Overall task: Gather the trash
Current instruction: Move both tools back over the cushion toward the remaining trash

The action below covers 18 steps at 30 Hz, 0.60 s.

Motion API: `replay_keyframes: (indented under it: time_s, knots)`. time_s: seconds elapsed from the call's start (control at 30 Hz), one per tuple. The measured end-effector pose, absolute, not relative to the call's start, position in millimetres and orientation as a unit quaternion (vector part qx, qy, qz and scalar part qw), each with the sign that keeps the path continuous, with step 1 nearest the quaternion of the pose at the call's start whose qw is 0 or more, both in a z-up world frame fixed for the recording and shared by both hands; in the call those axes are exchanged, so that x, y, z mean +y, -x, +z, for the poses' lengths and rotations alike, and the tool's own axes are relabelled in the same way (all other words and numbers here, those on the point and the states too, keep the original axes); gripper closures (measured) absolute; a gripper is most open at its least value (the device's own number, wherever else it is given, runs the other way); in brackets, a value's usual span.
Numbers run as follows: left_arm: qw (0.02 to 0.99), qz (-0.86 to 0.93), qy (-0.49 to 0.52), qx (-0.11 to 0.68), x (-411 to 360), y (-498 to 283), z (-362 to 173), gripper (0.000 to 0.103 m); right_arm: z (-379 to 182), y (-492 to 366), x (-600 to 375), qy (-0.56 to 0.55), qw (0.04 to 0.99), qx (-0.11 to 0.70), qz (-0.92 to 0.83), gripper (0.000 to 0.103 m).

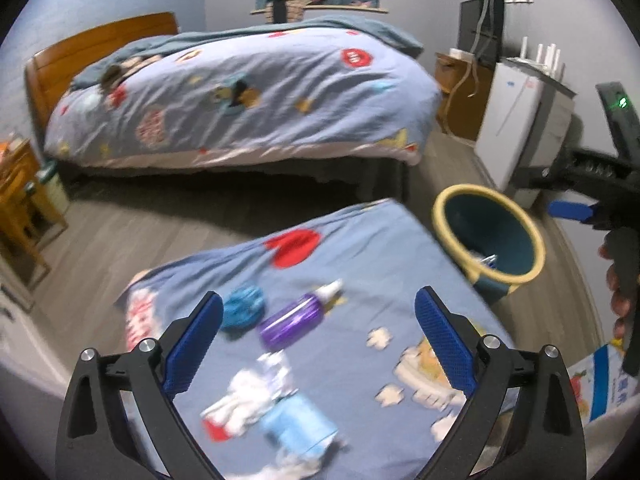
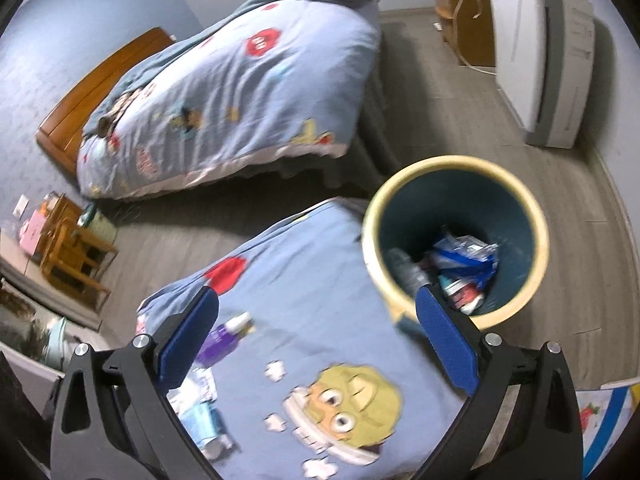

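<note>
A dark blue bin with a yellow rim (image 1: 490, 236) (image 2: 456, 236) stands on the floor at the corner of a near bed and holds wrappers (image 2: 464, 268). On the bed's blue cover lie a purple bottle with a white cap (image 1: 294, 316) (image 2: 222, 340), a crumpled blue item (image 1: 242, 308), a white wrapper (image 1: 256, 392) and a light blue pack (image 1: 298, 424) (image 2: 204, 420). My left gripper (image 1: 318, 338) hangs open over this trash, nothing between its fingers. My right gripper (image 2: 316, 338) is open above the bed corner beside the bin, and shows at the right edge of the left view (image 1: 576, 210).
A second bed with a patterned blue duvet (image 1: 240, 96) (image 2: 224, 92) lies across a strip of grey wood floor (image 1: 168, 216). A white appliance (image 1: 516, 120) (image 2: 536, 52) stands against the right wall. Wooden furniture (image 1: 20, 200) (image 2: 72, 252) sits at the left.
</note>
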State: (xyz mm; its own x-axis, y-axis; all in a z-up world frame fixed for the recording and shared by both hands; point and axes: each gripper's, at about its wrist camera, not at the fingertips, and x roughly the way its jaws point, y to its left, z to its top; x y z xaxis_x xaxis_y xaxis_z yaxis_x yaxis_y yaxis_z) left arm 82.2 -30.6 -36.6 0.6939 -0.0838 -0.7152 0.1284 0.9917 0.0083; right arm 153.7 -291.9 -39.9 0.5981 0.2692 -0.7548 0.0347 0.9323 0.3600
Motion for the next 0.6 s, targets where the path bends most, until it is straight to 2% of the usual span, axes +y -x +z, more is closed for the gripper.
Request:
replay_keyframes:
  time_s: [0.33,0.6]
  knots:
    - [0.891,0.001,-0.046,0.452,38,-52,-89,0.007,-56,-129,-202,-0.156,0.857,0.476,0.120,0.006]
    - [0.868,0.029,-0.075,0.489,70,-36,-126,0.007,-97,-118,-152,-0.102,0.838,0.521,0.126,0.006]
